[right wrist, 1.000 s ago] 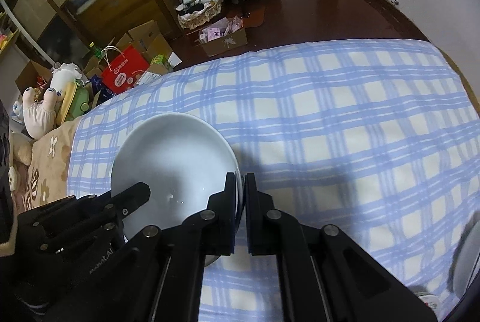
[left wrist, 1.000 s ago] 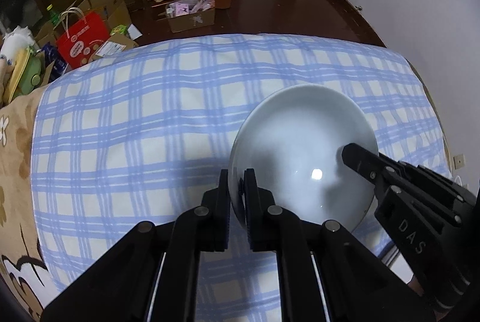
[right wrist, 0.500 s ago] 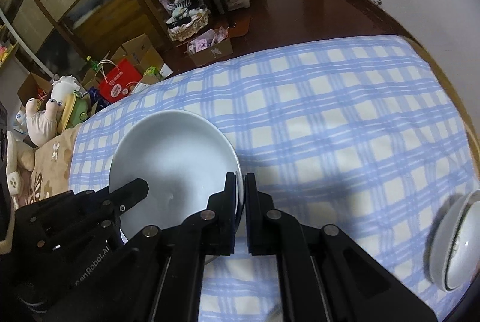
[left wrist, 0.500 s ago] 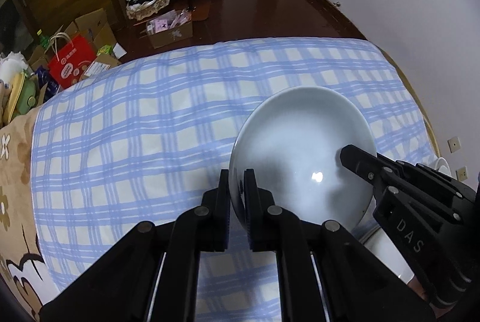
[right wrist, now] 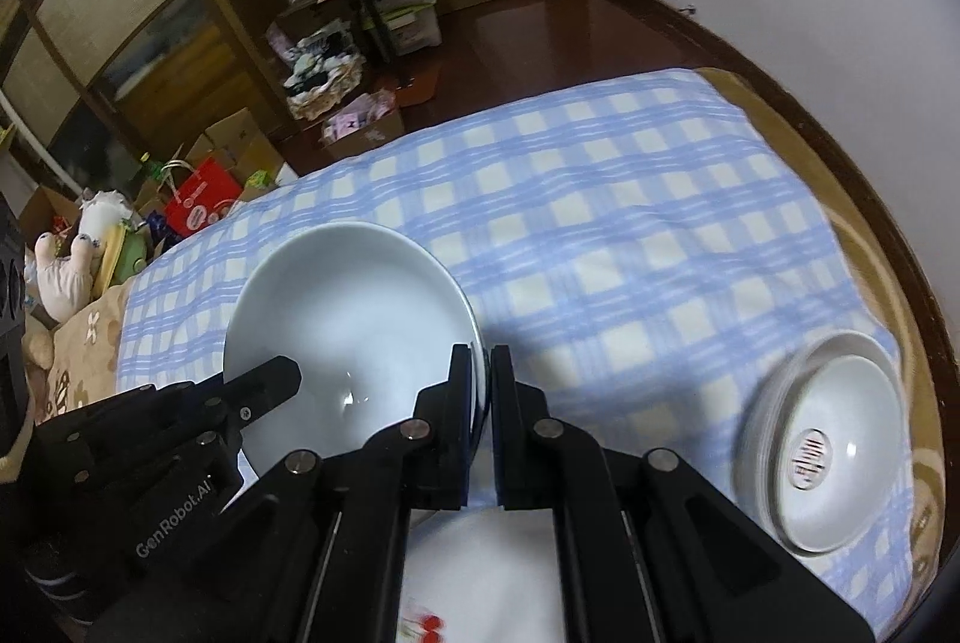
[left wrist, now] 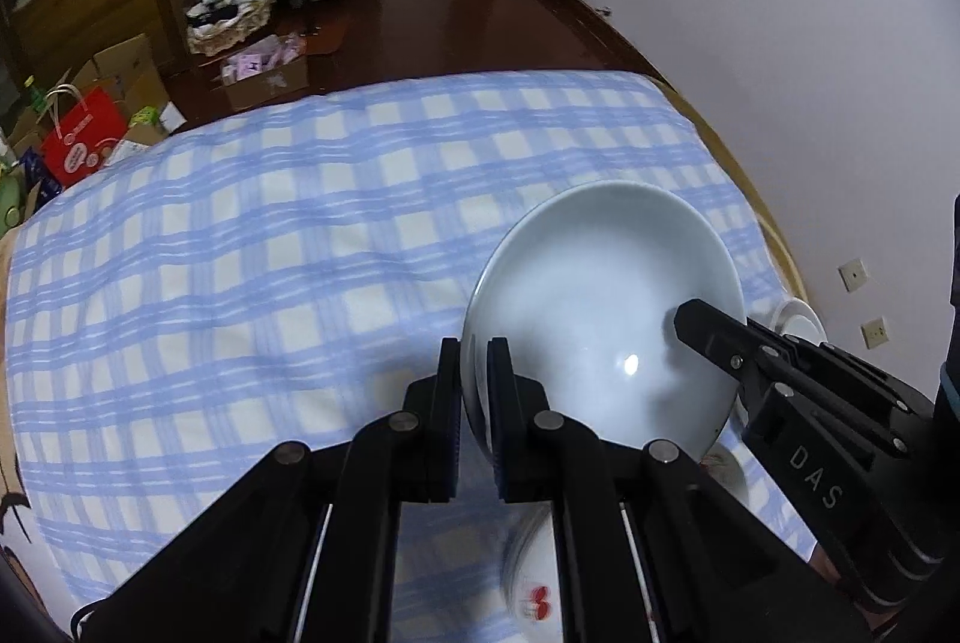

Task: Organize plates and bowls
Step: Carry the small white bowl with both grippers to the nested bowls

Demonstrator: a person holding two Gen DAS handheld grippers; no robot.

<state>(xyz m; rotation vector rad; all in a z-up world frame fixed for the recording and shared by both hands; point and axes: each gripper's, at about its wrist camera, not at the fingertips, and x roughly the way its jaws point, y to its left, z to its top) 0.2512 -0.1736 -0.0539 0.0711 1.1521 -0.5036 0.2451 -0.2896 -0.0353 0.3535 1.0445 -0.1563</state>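
Observation:
A white deep plate [left wrist: 600, 295] [right wrist: 354, 301] hangs above the blue checked tablecloth [left wrist: 270, 253], held from both sides. My left gripper [left wrist: 474, 355] is shut on its left rim and shows in the right wrist view as a black arm [right wrist: 288, 373]. My right gripper [right wrist: 480, 361] is shut on the opposite rim, with its tip [left wrist: 684, 319] lying over the plate's right edge in the left wrist view. A stack of white bowls [right wrist: 828, 439] sits near the table's right edge. Under the grippers lies a white plate with a red print [right wrist: 468, 583] [left wrist: 540, 571], partly hidden.
The table's wooden rim [right wrist: 870, 199] runs close to the white wall on the right. Beyond the far edge the floor holds boxes, a red bag [left wrist: 78, 139] and a basket before wooden shelves [right wrist: 198, 13]. Plush toys [right wrist: 60, 271] lie at the left.
Both grippers have carried the plate to the right and a little upward. The bowl stack at the right and the red-printed plate below have come into view.

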